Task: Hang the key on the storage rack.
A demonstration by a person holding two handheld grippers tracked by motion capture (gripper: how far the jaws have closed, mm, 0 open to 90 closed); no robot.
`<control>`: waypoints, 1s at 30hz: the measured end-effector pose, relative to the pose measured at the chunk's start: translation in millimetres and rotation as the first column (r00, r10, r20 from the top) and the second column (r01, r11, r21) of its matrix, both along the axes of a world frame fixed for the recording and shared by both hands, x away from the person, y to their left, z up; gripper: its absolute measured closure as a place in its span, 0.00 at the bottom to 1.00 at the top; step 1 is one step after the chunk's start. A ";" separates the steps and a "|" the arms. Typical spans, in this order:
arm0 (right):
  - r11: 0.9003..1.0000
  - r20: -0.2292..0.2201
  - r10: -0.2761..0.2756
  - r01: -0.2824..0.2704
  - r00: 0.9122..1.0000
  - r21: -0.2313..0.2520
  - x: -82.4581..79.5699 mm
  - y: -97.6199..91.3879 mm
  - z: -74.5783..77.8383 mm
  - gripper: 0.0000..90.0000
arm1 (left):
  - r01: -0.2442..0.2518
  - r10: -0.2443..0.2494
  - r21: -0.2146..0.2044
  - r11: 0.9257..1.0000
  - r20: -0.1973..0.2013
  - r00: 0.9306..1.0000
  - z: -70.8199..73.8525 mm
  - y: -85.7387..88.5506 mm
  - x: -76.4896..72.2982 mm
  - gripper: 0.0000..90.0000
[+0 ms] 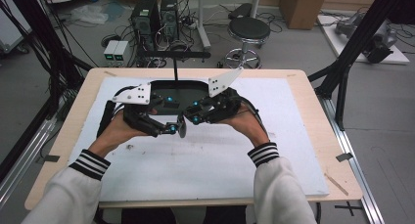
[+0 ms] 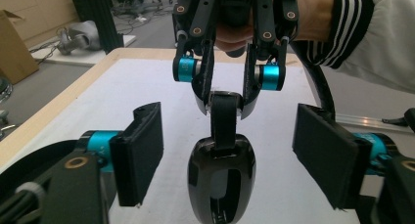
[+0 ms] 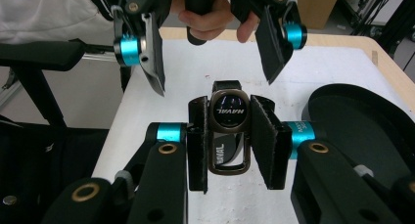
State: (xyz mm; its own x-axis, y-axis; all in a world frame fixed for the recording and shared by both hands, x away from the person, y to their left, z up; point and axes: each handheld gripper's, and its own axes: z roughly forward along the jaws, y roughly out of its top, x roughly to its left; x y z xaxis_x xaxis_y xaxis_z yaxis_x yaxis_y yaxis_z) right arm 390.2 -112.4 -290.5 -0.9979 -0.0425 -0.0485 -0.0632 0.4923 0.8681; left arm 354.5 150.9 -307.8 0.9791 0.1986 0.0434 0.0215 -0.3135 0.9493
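The right gripper [image 3: 229, 145] pinches a watch [image 3: 228, 131]; the left gripper [image 2: 227, 160], at 9 o'clock, stands spread around it.

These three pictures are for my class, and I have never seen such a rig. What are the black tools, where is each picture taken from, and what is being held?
A person sits at a table covered by a white sheet and holds a hand-operated tool with two jaws in each hand. The high view looks down from above: the left gripper is at its left, the right gripper at its right, meeting mid-table. A dark oval tray lies beyond them.

The other two pictures come from cameras riding on the tools. The right gripper view looks along its own jaws, clamped on a dark strap with an oval metal buckle. The left gripper view shows that buckle hanging between its own jaws, which stand apart and do not touch it.
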 end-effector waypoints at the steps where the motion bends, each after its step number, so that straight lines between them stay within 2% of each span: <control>1: 1.000 -0.004 0.002 -0.002 1.000 -0.004 -0.4 0.2 0.4 0.78 | -0.003 0.003 0.014 1.000 -0.001 1.000 -0.6 -0.4 0.0 0.33; 3: 1.000 -0.005 0.001 -0.001 1.000 -0.013 -0.8 0.8 0.4 0.78 | 0.005 -0.005 0.026 1.000 0.000 1.000 -1.2 -0.9 0.1 0.39; 6: 1.000 -0.009 0.005 -0.005 1.000 -0.020 -0.9 1.9 -0.2 0.78 | 0.007 -0.007 0.021 1.000 0.004 1.000 -0.5 -1.0 -0.3 0.45; 10: 1.000 -0.014 0.007 -0.007 1.000 -0.025 -1.3 3.6 -0.9 0.78 | 0.004 -0.004 0.044 0.999 -0.001 1.000 -1.2 -1.3 -0.5 0.55; 13: 1.000 -0.001 0.015 -0.015 1.000 -0.020 -0.5 5.3 -1.4 0.78 | 0.002 -0.002 0.042 0.999 -0.006 1.000 -1.1 -1.2 -0.1 0.57; 15: 1.000 -0.014 0.016 -0.016 1.000 -0.027 -1.6 5.7 -1.6 0.78 | 0.003 -0.003 0.042 0.999 -0.004 1.000 -0.9 -0.9 -0.3 0.61; 19: 1.000 -0.002 0.022 -0.022 1.000 -0.019 -1.0 7.1 -2.0 0.78 | 0.008 -0.008 0.051 0.999 0.000 1.000 -0.8 -0.9 -0.4 0.66; 22: 1.000 -0.003 0.021 -0.021 1.000 -0.021 -1.3 6.8 -1.9 0.78 | 0.015 -0.015 0.052 0.999 -0.002 1.000 -0.9 -1.2 -0.7 0.69; 23: 0.999 -0.016 0.022 -0.022 1.000 -0.028 -2.2 6.1 -1.7 0.78 | 0.015 -0.015 0.052 0.999 -0.001 1.000 -0.8 -1.2 -0.7 0.69; 25: 0.999 -0.004 0.023 -0.023 1.000 -0.024 -1.4 6.1 -1.6 0.78 | 0.021 -0.021 0.053 0.998 -0.001 1.000 -0.5 -0.6 -0.4 0.70; 26: 0.999 -0.016 0.023 -0.023 1.000 -0.030 -2.2 5.3 -1.5 0.78 | 0.023 -0.023 0.049 0.999 -0.002 1.000 -0.5 -0.6 -0.8 0.71; 30: 0.999 -0.006 0.027 -0.027 1.000 -0.026 -1.6 5.4 -1.8 0.78 | 0.030 -0.030 0.047 0.998 -0.001 1.000 -0.1 0.0 -1.1 0.75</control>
State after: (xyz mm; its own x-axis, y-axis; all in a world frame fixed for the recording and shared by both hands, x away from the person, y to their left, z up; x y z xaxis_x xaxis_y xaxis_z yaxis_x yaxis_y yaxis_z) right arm 388.6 -107.0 -292.3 -0.9967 -0.0703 -0.0410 -0.0714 0.5131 0.8553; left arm 353.4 150.9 -307.9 0.9847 0.1667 0.0514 0.0118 -0.3578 0.9337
